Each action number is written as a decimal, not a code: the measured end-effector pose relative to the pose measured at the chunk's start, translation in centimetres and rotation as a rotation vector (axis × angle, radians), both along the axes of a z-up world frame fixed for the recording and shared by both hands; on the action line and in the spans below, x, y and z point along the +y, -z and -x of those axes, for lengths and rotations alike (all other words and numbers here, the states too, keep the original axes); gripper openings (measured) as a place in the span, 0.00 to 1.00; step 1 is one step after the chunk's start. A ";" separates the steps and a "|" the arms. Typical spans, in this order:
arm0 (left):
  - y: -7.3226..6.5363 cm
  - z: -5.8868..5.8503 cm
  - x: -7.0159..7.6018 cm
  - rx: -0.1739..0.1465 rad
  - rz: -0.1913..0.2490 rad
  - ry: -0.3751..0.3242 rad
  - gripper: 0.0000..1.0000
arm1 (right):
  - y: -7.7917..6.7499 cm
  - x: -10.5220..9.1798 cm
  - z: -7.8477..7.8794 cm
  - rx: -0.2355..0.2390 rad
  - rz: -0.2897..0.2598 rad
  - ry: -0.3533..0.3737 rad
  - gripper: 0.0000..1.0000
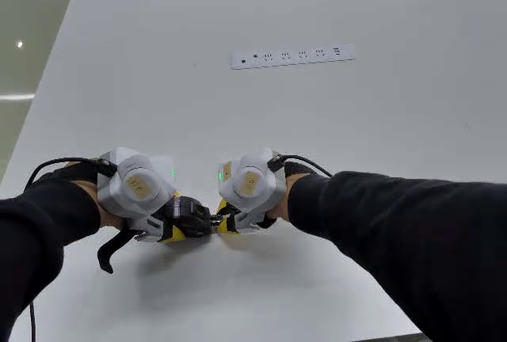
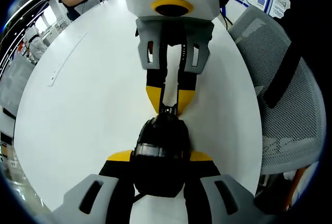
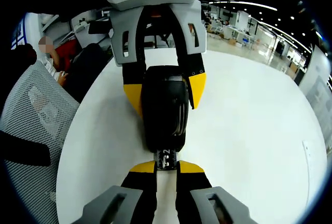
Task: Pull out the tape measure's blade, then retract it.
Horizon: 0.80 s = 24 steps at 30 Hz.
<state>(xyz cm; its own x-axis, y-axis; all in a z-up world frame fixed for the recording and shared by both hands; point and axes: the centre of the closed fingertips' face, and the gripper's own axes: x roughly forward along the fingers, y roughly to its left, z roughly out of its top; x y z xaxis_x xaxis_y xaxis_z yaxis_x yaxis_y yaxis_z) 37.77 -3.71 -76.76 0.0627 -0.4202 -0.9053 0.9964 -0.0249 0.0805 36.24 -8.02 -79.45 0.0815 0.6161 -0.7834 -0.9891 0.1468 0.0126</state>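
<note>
The black, rounded plastic tape measure case (image 1: 188, 217) sat low over the white bench (image 1: 317, 120), right at the near edge, caught between the two tools. The left gripper (image 3: 164, 89) had its yellow-tipped jaws clamped on the case's two flat sides. Facing it nose to nose, the right gripper (image 2: 169, 99) had its jaws pressed together on the tip of the narrow, pale printed blade (image 3: 166, 158). Only a sliver of blade with black numerals was showing at the case mouth, so by my reading the pull had barely begun.

How would it handle? The case looked hard and a little glossy, with a ribbed band around it. It was probably dense for its size and firm enough for a side squeeze. The blade was another matter: thin spring steel, likely stiff while straight but quick to kink if twisted, and eager to snap home once let go. The end hook looked the place to hold, with a straight pull in line with the mouth. Whether the jaws had the hook itself or just the strip behind it was hard to tell, because the pinch hid it.

Further out, a long white power strip (image 1: 293, 55) lay flat mid-bench, well apart from the action. A grey mesh chair (image 2: 280, 79) stood beside the bench.
</note>
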 end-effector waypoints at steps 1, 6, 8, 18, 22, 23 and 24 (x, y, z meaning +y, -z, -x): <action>0.0 0.0 0.0 0.000 0.000 -0.002 0.30 | -0.1 -0.1 0.1 0.008 -0.002 0.006 0.08; 0.0 0.0 0.0 0.006 -0.001 -0.010 0.30 | -0.1 -0.5 0.1 0.014 0.001 0.009 0.09; 0.0 0.0 0.0 0.006 -0.001 -0.012 0.30 | -0.1 -0.3 0.0 0.032 -0.011 0.037 0.10; -0.1 0.1 0.0 0.007 0.002 -0.011 0.31 | 0.0 0.4 0.0 0.020 -0.002 0.052 0.12; -0.1 0.2 0.0 0.005 0.005 -0.014 0.31 | 0.0 1.2 0.0 0.008 -0.011 0.050 0.12; -0.1 0.2 0.0 0.004 0.006 -0.014 0.31 | 0.0 1.1 0.0 0.001 -0.006 0.042 0.11; -0.1 0.2 0.0 0.003 0.007 -0.015 0.31 | 0.0 1.1 0.0 -0.003 -0.007 0.037 0.11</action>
